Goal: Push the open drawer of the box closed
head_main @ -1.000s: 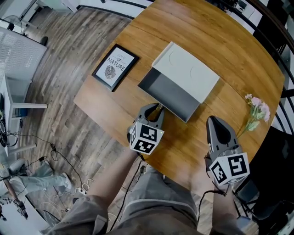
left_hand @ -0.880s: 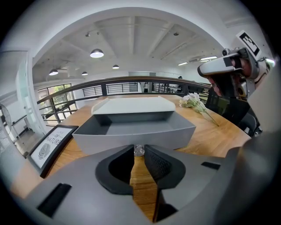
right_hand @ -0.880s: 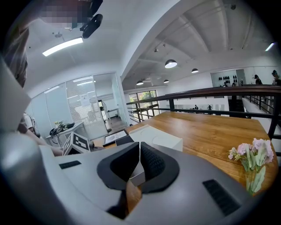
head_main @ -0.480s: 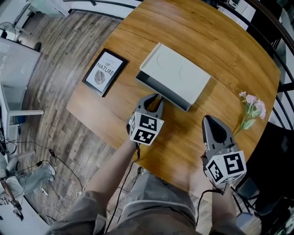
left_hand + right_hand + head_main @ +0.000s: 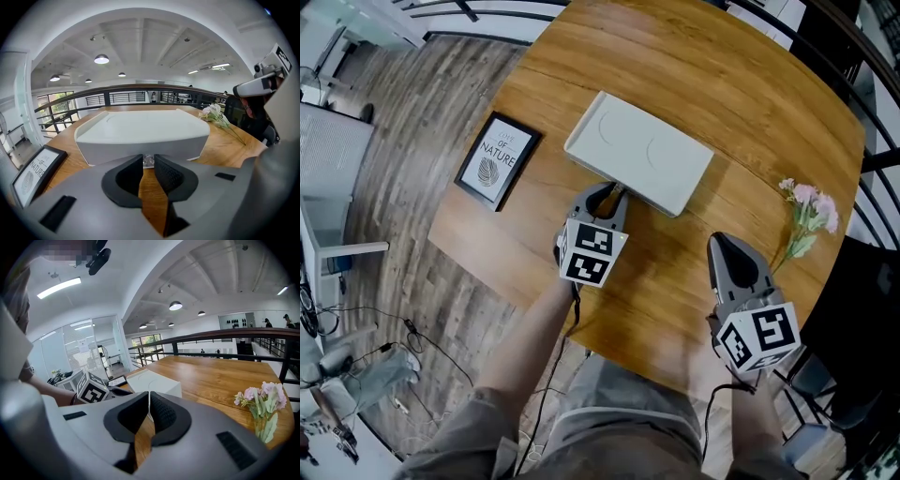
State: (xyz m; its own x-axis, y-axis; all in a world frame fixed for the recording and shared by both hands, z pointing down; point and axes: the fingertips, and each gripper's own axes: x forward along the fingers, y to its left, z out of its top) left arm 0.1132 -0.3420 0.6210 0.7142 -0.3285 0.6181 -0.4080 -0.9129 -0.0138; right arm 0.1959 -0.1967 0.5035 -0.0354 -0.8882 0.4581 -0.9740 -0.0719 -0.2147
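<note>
Wooden counter point(image 5: 722, 94) carries a white box point(image 5: 639, 161), and its drawer point(image 5: 117, 146) sits pushed in, the front about level with the box's near side. The left tool point(image 5: 609, 192) pinches the small clear knob point(image 5: 148, 161) on that drawer front, angled down at it from the counter's near edge. The right tool point(image 5: 149, 397), pads pressed together on nothing, hovers over the counter's near right part, well apart from the box. A framed print point(image 5: 495, 161) lies left of the box, and pink flowers point(image 5: 806, 216) lie to its right.

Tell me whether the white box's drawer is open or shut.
Shut: the drawer front sits flush with the white rectangular box; no tray protrudes.
</note>
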